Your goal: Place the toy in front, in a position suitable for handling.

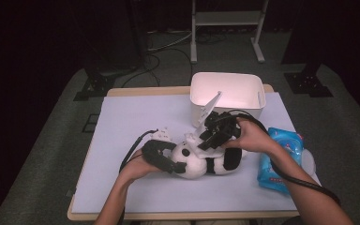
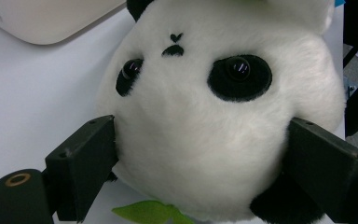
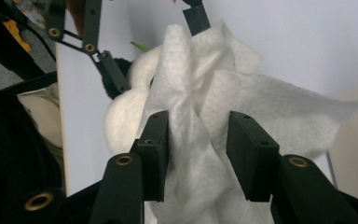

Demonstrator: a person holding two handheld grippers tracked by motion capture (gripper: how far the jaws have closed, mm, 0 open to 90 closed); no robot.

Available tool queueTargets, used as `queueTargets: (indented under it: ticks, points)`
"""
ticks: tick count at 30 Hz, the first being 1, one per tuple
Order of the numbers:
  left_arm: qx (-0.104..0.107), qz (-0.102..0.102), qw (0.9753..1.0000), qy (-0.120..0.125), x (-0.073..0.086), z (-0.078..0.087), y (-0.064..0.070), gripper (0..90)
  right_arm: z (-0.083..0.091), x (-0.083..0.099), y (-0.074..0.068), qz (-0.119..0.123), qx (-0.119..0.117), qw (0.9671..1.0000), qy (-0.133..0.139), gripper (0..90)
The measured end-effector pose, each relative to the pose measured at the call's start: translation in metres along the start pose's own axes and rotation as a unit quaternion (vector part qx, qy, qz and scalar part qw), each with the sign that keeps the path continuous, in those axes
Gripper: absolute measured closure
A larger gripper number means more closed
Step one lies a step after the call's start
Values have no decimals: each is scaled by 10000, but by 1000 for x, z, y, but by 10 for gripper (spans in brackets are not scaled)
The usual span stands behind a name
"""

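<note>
Wiping down a plush panda with a wet wipe

The left gripper [image 2: 200, 154] is clamped on the panda plush [image 1: 201, 161], jaws pressing into both sides of its head, pinning it to the table [image 1: 136, 187] just in front of the white bin [image 1: 227, 93]. The right gripper [image 3: 198, 144] has a bunched white wipe [image 3: 205, 107] between its jaws, right above the panda's head. I'd guess the trick here is to keep that left squeeze steady so the toy doesn't roll, and drag the wipe in short light strokes away from the clamped side. The wipes packet [image 1: 281, 157] sits beside the panda, opposite the left gripper.
</note>
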State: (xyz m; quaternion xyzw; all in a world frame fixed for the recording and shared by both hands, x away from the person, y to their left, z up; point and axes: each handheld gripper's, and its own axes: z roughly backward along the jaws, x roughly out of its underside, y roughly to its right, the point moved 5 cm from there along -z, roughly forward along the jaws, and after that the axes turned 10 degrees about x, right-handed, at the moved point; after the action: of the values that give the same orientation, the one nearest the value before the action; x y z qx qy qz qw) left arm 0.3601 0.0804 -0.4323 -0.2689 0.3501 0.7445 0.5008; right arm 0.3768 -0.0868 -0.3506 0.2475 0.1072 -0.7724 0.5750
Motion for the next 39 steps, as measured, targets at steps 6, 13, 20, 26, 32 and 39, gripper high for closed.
queueTargets:
  ticks: [6,13,20,26,32,39]
  points:
    - [35,89,9999,29,2,-1,-1,112,-14,-11,-2,-51,28,9999,-121,753]
    - [27,61,10000,-19,1,-2,-1,105,-22,-27,-10,-47,-210,9995,-211,817]
    - [39,55,9999,-105,1,-2,0,91,-22,-22,-16,108,-342,9992,-203,819]
    - [-4,58,10000,-35,0,0,0,94,-2,2,-11,-100,-394,9991,-111,824]
    - [9,9,10000,-96,0,0,1,93,16,19,-2,-315,-298,9991,13,824]
    - [55,-15,9999,-129,1,0,2,93,28,39,9,-602,-291,9977,101,823]
